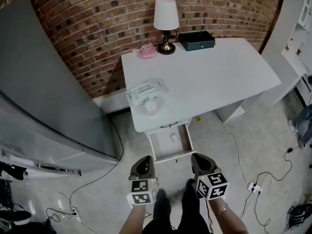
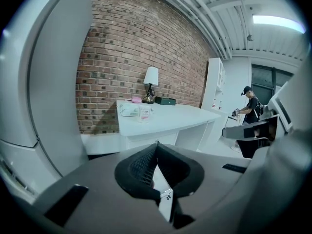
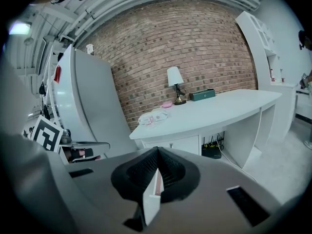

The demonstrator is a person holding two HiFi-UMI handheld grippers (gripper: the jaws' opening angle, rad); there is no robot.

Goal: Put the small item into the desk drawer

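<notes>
Left gripper (image 1: 145, 161) and right gripper (image 1: 200, 159), two in all, hang side by side just in front of the desk (image 1: 219, 77), each with its jaws clenched together on nothing. One drawer (image 1: 171, 156) stands pulled out from under the desk's front edge, at its left end, and one small item (image 1: 173, 137), pale and hard to make out, lies inside it towards the back; the rest of the drawer floor is bare. On the desk top there are five things: one lamp (image 1: 166, 21), one pink thing (image 1: 147, 49) and one dark box (image 1: 196, 40) in a row along the back edge by the brick wall, and one pack of wipes (image 1: 145, 91) with one small white pot (image 1: 151, 107) just in front of it, near the front left corner above the drawer. The right half of the desk top is bare. A grey cabinet (image 1: 48, 82) stands close to the desk's left side, and a white shelf unit (image 1: 297, 28) close to its right. Cables (image 1: 243, 155) trail over the floor to the right of the drawer, apart from both grippers.
</notes>
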